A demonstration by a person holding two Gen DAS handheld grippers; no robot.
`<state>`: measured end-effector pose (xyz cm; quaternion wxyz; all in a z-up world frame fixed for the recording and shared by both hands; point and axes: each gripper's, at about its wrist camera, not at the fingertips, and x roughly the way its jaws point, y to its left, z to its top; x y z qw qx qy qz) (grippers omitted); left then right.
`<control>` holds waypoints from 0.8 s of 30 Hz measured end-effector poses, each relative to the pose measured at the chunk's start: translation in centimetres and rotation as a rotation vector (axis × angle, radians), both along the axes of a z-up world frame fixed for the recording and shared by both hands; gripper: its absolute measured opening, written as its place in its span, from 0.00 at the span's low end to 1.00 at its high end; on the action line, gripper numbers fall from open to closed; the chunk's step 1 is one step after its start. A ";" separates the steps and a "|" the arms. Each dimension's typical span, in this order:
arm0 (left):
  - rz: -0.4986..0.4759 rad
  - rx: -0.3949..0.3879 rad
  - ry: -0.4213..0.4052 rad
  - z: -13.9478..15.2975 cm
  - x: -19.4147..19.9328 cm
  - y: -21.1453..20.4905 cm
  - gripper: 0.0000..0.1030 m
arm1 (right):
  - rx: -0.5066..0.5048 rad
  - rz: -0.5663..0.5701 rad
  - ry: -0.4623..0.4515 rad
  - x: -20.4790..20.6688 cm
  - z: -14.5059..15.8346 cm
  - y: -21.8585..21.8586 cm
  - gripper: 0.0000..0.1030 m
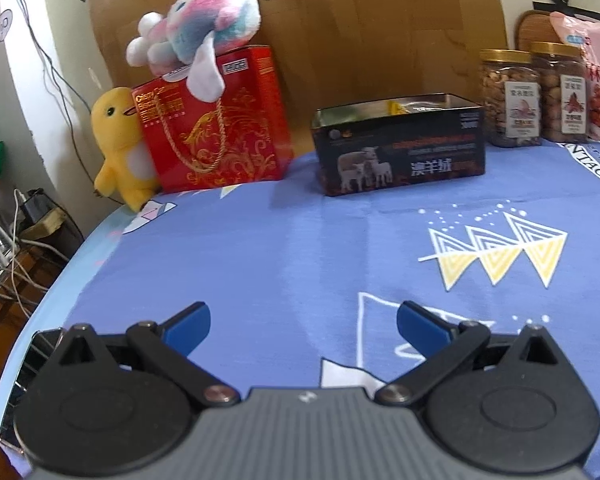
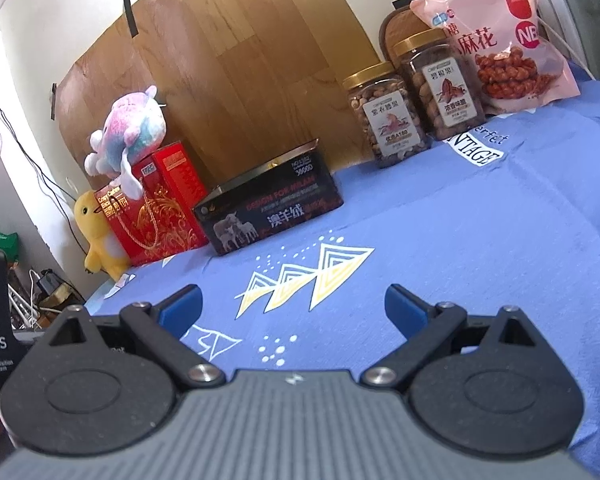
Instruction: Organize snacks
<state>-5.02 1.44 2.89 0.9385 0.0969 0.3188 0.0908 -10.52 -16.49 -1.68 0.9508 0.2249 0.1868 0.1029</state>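
An open black tin box (image 1: 400, 144) with a sheep picture stands at the back of the blue tablecloth; it also shows in the right wrist view (image 2: 268, 208). Two gold-lidded clear nut jars (image 1: 510, 98) (image 2: 388, 116) stand to its right, with a second jar (image 2: 436, 84) beside. A pink snack bag (image 2: 508, 36) (image 1: 596, 80) leans behind them. My left gripper (image 1: 303, 326) is open and empty, well short of the box. My right gripper (image 2: 293, 308) is open and empty above the cloth.
A red gift box (image 1: 216, 120) (image 2: 156, 204) stands left of the tin, with a pink plush (image 1: 196, 28) on top and a yellow plush (image 1: 116, 148) beside it. A wooden board (image 2: 228, 60) leans behind. The table's left edge (image 1: 52, 292) drops to cables.
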 end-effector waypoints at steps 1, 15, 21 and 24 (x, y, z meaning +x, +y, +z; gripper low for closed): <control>-0.003 0.002 0.000 0.0 0.0 -0.1 1.00 | 0.000 0.000 0.000 0.0 0.0 0.0 0.96; 0.004 0.003 0.007 -0.2 0.0 0.4 1.00 | -0.008 0.014 0.002 -0.1 -0.2 0.5 0.96; 0.024 0.002 0.014 -0.3 0.1 1.2 1.00 | -0.013 0.029 0.010 0.0 -0.4 0.8 0.96; 0.036 0.005 0.020 -0.4 0.1 1.4 1.00 | -0.017 0.037 0.015 0.1 -0.4 1.0 0.96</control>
